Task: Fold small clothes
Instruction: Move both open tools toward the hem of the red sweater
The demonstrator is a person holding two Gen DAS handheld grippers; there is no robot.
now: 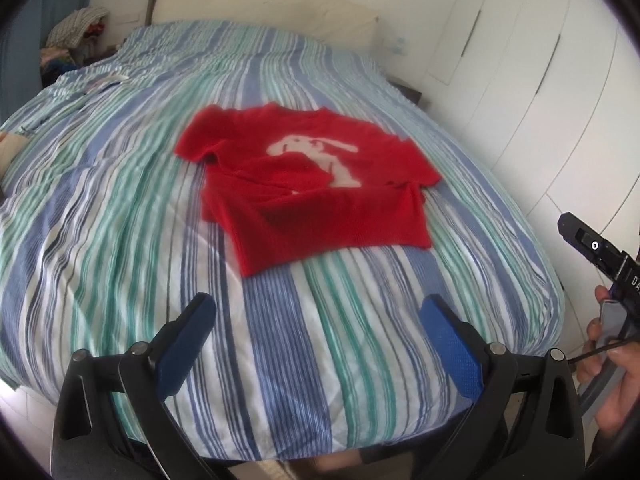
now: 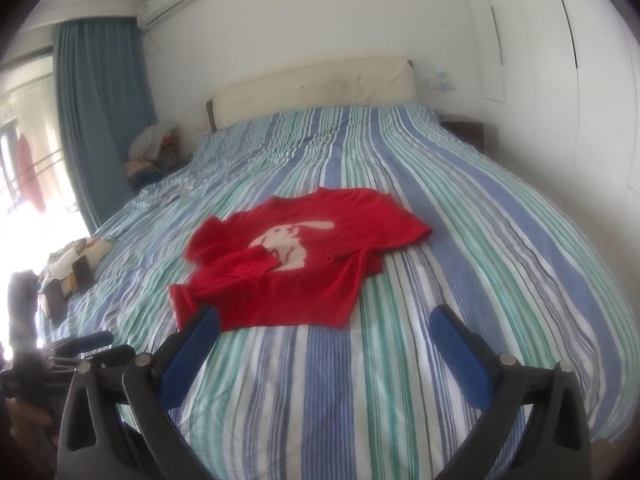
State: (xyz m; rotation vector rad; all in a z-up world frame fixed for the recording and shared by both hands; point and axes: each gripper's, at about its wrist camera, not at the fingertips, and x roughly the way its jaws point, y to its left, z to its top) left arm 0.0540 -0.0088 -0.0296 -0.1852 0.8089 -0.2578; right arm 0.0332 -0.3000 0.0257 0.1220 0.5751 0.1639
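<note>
Striped bed (image 1: 120,240) holds our red shirt (image 1: 312,196) mid-bed, partly folded. Left gripper (image 1: 316,312) and right gripper (image 2: 326,322) spread, empty; folds remain.

red shirt (image 1: 316,196) | white rabbit print | rumpled, flat mid-bed

The small red knitted short-sleeved top with a pale rabbit figure (image 1: 308,184) (image 2: 296,252) lies mid-bed on the blue, green and white striped duvet (image 1: 120,208) (image 2: 460,240). Beyond the top, the cream padded headboard (image 1: 272,8) (image 2: 316,88); left of the headboard, a heap of clothes (image 1: 78,26) (image 2: 154,144).
</note>
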